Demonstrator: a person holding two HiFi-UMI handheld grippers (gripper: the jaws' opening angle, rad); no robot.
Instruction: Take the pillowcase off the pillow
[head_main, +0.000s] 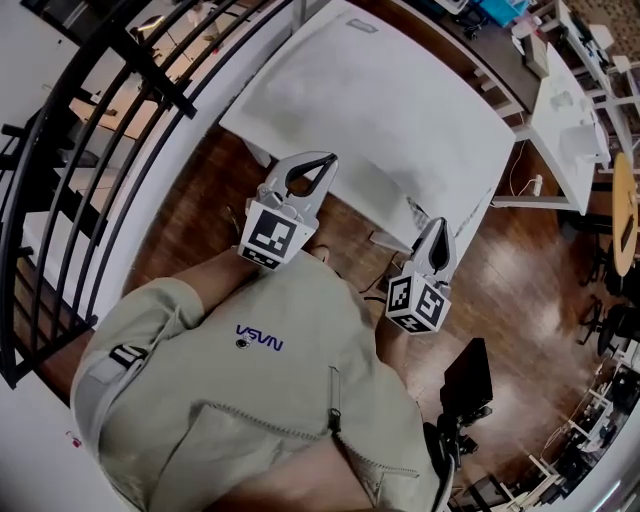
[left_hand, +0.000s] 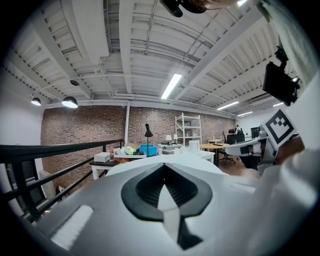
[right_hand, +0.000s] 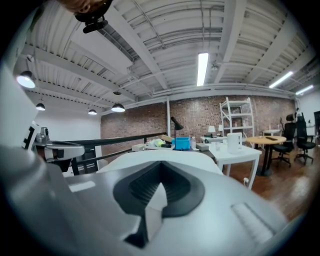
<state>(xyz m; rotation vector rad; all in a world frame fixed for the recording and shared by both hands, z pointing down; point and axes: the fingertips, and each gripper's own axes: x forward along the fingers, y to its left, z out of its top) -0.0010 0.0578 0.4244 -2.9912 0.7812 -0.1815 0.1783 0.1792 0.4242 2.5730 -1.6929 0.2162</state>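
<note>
**A:** Counts?

**B:** Two grippers, the left gripper (head_main: 327, 159) and the right gripper (head_main: 438, 224), with one checkered marker cube (head_main: 272, 235) each. One pillow (head_main: 370, 110) in one white pillowcase (head_main: 420, 150). One desk (head_main: 257, 150) under it, with only the legs showing.

**A:** Fingers?

**B:** Both pairs were pressed together with nothing between them. The pads were black and ribbed, in grey plastic shells.

**A:** Where was the pillow?

**B:** It lay flat across the desk, ahead of both grippers, and neither touched it. The cloth looked smooth and matte, with a few wrinkles and a fold at the near right corner. The shape was rectangular with rounded edges.

**A:** Surroundings?

**B:** A glossy wood floor (head_main: 200, 230) and a black metal railing (head_main: 100, 150) on the left. A second white desk (head_main: 565, 115) and a round wooden table (head_main: 625, 210) stood on the right. The person's beige zip jacket (head_main: 250, 410) filled the bottom of the head view. Nothing lay between the grippers and the pillow.
</note>
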